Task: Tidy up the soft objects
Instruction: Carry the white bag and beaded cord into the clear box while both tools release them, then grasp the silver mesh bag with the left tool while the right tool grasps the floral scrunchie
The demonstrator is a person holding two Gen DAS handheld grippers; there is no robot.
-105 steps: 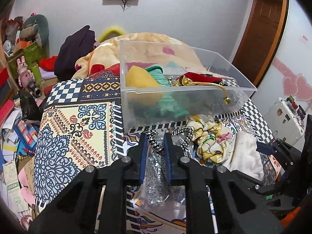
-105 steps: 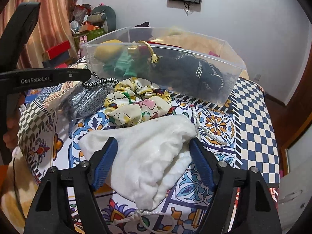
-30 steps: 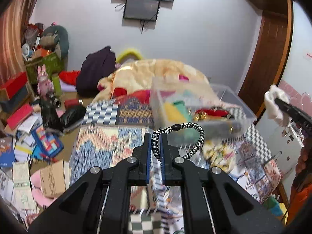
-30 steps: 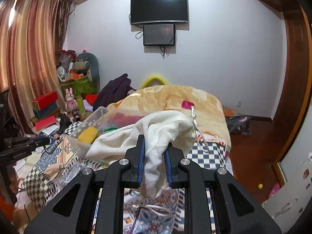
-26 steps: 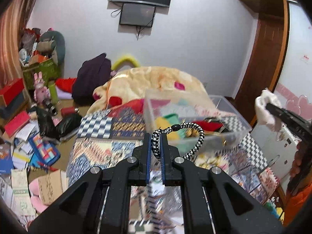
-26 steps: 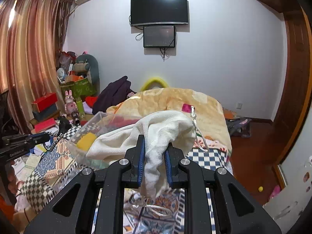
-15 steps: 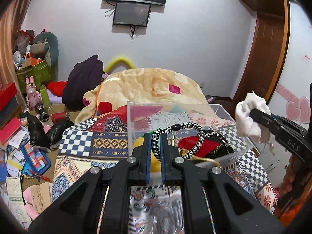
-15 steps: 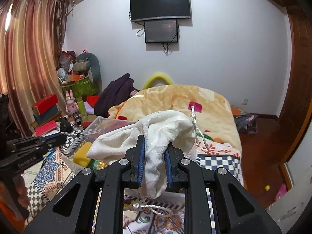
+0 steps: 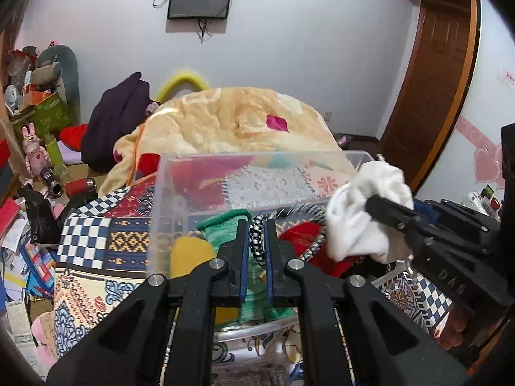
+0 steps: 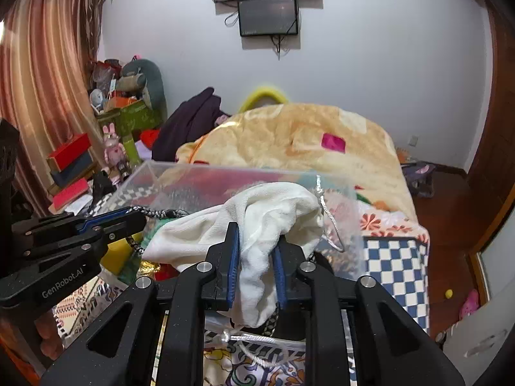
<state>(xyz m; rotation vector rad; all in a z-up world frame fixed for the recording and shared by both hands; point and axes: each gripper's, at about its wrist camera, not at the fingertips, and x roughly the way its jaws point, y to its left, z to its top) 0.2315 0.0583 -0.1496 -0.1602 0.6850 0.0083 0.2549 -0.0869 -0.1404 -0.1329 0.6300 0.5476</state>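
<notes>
Hand-held grippers over the clear bin (image 9: 167,193): left (image 9: 256,225) clamps a braided band (image 9: 256,238), right (image 10: 256,241) a white pouch (image 10: 273,212).

The cord loop (image 9: 256,238) is braided black and white; the drawstring pouch (image 10: 257,225) is cream white. Inside the clear plastic bin (image 9: 167,193) lie yellow, green and red items. The tablecloth (image 9: 87,241) shows navy-white checks and ornate tile patterns.
</notes>
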